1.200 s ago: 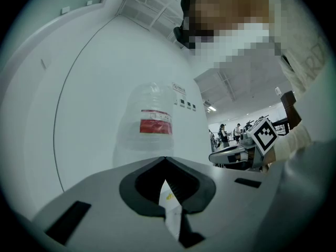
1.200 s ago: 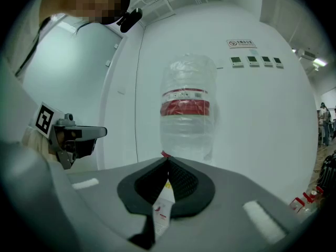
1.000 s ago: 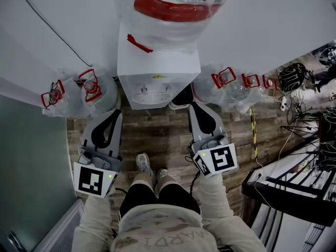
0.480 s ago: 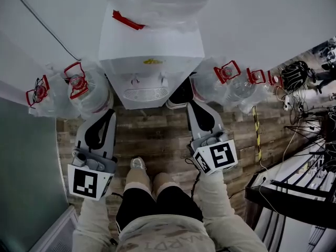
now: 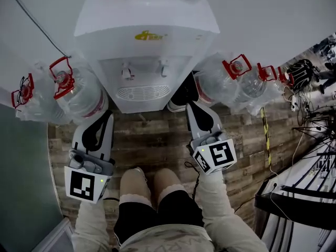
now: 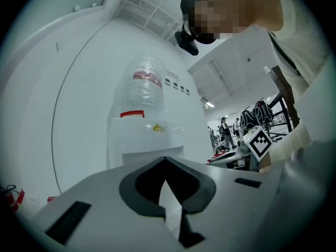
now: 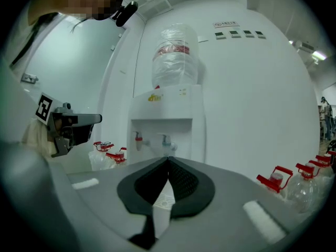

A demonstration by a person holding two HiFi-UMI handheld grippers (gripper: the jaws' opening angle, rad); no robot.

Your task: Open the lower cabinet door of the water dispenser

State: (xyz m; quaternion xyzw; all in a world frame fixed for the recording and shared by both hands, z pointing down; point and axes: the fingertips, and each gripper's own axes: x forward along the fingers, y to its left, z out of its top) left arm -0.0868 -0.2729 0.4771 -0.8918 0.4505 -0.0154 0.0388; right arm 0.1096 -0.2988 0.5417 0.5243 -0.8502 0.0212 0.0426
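The white water dispenser [image 5: 147, 41] stands against the wall ahead, with two taps [image 5: 126, 71] over a drip grille [image 5: 143, 92]. From above, its overhanging top hides the lower cabinet door. My left gripper [image 5: 105, 114] is held level, left of the dispenser's front, jaws shut and empty. My right gripper [image 5: 190, 105] is level near the dispenser's right front corner, also shut on nothing. In the right gripper view the dispenser [image 7: 168, 114] and its red tap [image 7: 138, 138] rise above the shut gripper [image 7: 168, 159]. The left gripper view shows the dispenser [image 6: 144, 140] beyond the shut left gripper [image 6: 165, 159].
Large water bottles with red handles lie on the wooden floor [image 5: 152, 135], left [image 5: 79, 96] and right [image 5: 226, 85] of the dispenser. A dark object [image 5: 185, 92] sits at its right foot. Cables and a metal rack [image 5: 310, 156] fill the far right. The person's knees [image 5: 152, 185] are below.
Both grippers and the head camera have sunk toward the floor. The dispenser's top now looms closer and the person's knees are bent. Both jaws stayed shut.
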